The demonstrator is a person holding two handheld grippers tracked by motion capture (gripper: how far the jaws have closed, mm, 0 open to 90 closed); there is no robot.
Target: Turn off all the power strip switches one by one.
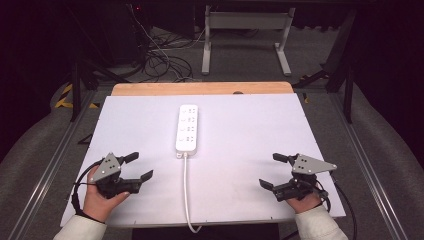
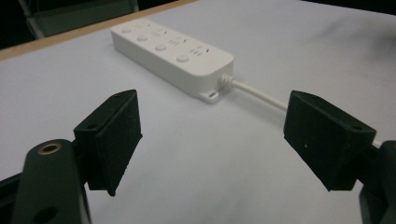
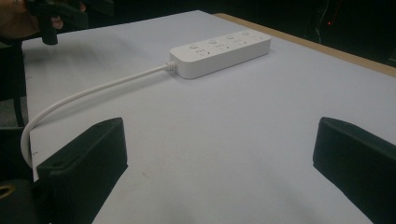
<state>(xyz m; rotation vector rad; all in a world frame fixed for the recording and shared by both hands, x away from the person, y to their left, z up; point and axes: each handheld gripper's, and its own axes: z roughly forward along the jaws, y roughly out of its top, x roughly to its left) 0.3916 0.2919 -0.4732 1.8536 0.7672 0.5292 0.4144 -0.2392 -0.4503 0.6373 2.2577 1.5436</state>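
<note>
White table [image 1: 250,150], white four-socket power strip [image 1: 187,128]

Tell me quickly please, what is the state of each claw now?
Left claw: open, holding nothing, above the white table.
Right claw: open, holding nothing.
</note>
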